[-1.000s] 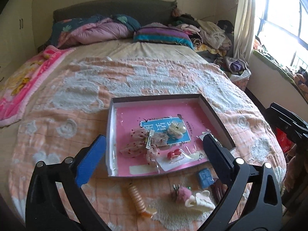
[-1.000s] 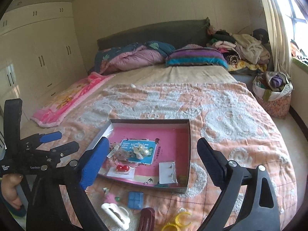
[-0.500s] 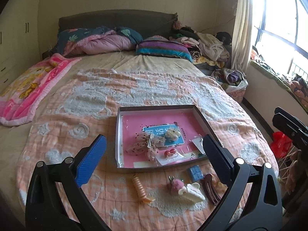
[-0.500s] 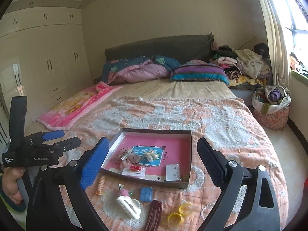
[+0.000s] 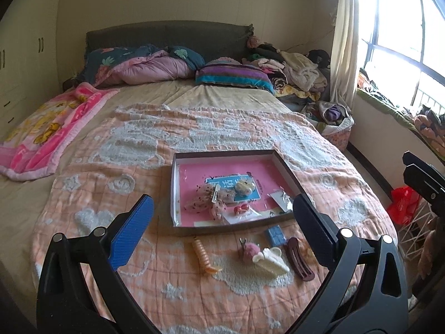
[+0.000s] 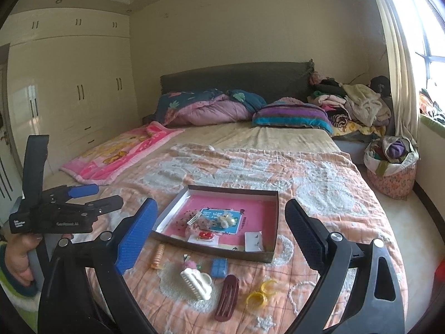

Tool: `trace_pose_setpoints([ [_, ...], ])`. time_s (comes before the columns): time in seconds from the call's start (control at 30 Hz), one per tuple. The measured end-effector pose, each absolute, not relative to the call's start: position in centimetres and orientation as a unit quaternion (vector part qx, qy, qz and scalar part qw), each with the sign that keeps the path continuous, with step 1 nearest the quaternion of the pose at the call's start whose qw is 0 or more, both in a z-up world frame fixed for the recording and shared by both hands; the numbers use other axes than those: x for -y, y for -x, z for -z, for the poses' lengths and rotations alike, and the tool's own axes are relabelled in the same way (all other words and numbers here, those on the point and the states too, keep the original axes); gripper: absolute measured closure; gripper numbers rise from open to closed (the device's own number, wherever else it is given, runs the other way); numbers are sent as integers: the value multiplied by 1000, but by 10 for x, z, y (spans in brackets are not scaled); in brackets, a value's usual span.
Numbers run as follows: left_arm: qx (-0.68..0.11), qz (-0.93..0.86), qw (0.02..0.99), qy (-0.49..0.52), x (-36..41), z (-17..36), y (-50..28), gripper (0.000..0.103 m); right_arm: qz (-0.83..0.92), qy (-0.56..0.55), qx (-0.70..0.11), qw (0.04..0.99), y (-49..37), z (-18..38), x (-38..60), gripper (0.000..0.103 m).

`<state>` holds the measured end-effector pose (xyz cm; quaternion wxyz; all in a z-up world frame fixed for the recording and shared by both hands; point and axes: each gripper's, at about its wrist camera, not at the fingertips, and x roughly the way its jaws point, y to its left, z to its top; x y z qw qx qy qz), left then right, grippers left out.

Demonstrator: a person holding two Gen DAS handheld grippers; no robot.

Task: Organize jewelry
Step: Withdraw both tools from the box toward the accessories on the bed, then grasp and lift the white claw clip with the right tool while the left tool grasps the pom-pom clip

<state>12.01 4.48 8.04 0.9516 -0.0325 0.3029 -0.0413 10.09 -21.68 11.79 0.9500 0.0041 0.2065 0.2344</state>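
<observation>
A shallow box with a pink floor (image 5: 222, 167) (image 6: 261, 203) lies on the orange bedspread and holds several hair ornaments and small packets. In front of it lie an orange spiral tie (image 5: 204, 257) (image 6: 158, 256), a pink pompom clip (image 5: 249, 250), a white claw clip (image 5: 271, 260) (image 6: 196, 279), a blue square clip (image 5: 275, 235) (image 6: 219, 267), a dark red clip (image 5: 299, 258) (image 6: 227, 297) and yellow rings (image 6: 261, 292). My left gripper (image 5: 222, 228) is open and empty, held back from the box. My right gripper (image 6: 219, 233) is open and empty, above the loose pieces.
The bed's near edge is just below the loose pieces. Pillows and a quilt (image 6: 217, 108) lie at the headboard, a pink blanket (image 5: 47, 128) at the left. A fabric basket (image 6: 389, 164) stands on the floor at the right, wardrobes (image 6: 69, 83) at the left.
Both grippers have pulled back and up from the box, so it looks smaller and more loose pieces show in front. Both stay open and empty.
</observation>
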Motion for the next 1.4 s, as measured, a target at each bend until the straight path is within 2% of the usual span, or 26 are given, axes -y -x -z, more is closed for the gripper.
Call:
trace_pose_setpoints([
  [0.83, -361, 41, 932, -1, -32, -27, -102, 9, -267, 61, -277, 921, -62, -43, 192, 11],
  [1.4, -424, 60, 904, 9, -28, 30, -142, 9, -289, 71, -349, 889, -96, 34, 165, 11],
])
